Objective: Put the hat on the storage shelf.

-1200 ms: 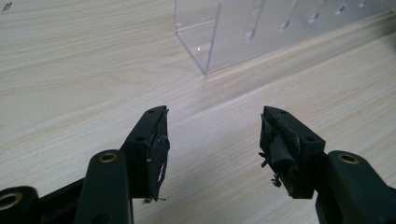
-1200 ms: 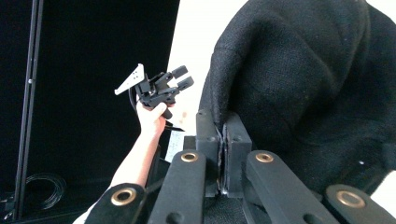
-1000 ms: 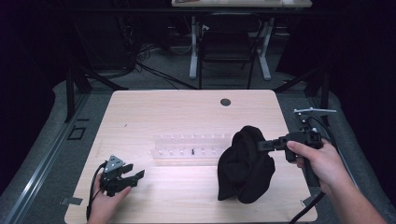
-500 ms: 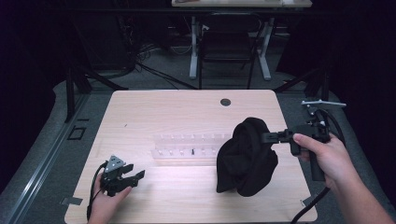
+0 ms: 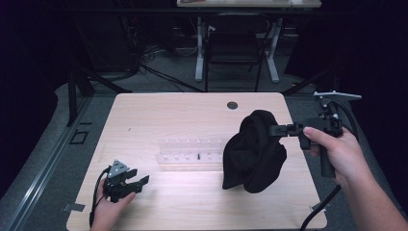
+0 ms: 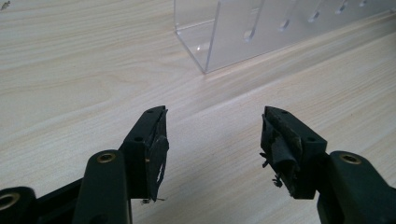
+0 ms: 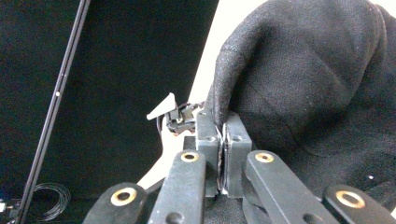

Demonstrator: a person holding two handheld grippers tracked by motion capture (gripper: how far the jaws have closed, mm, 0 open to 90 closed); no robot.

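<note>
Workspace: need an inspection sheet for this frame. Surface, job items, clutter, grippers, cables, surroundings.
Surface: light wood table, round grommet hole near the far edge.
Job's things: black cloth pinched at a fold and hanging, its bottom at the tabletop; clear acrylic rack mid-table, its right end behind the cloth.
Clutter: nothing seen.
Grippers: left gripper open, low over the near-left table, holding nothing; right gripper shut on the cloth, raised at the table's right.
Cables: one trails from each gripper; more lie on the floor beyond the table.
Surroundings: dark room, a chair and desk legs behind.
</note>
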